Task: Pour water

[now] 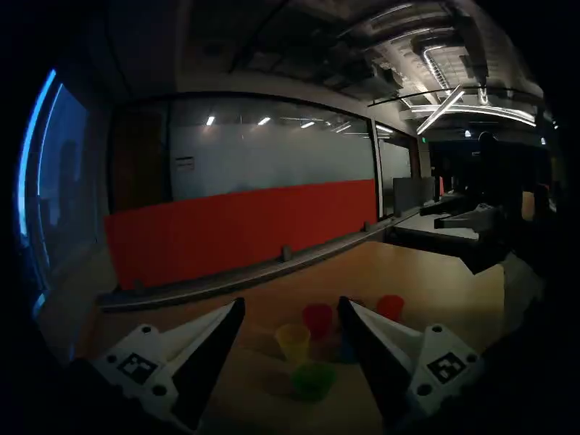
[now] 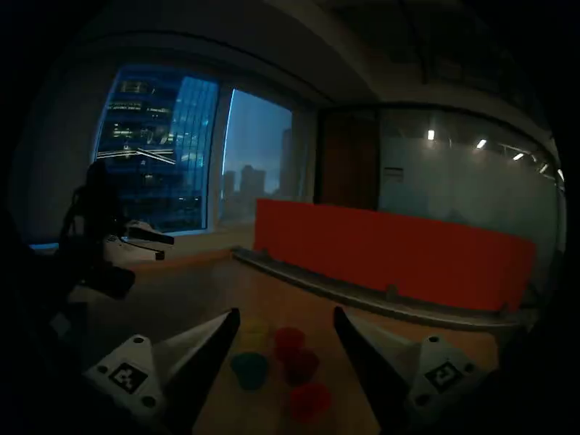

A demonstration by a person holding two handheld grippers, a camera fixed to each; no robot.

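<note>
Left gripper: held level over near table edge, jaws spread wide, gripping nothing. Framed between its fingers, down on the table, a tight upright cluster: green cup nearest, yellow cup just behind, red cup behind that. Blue cup partly hidden by the right-hand finger. Second red cup farther right, apart from the cluster. Contents: cannot tell, too dark.

Right gripper: also level, jaws wide apart, empty. In right gripper view, same sort of cluster between the fingers: blue cup near left, yellow cup behind it, red ones to their right. Fill level again unreadable.

Beyond the far table edge: red panel under a glass wall. Far left in right gripper view: window.
</note>
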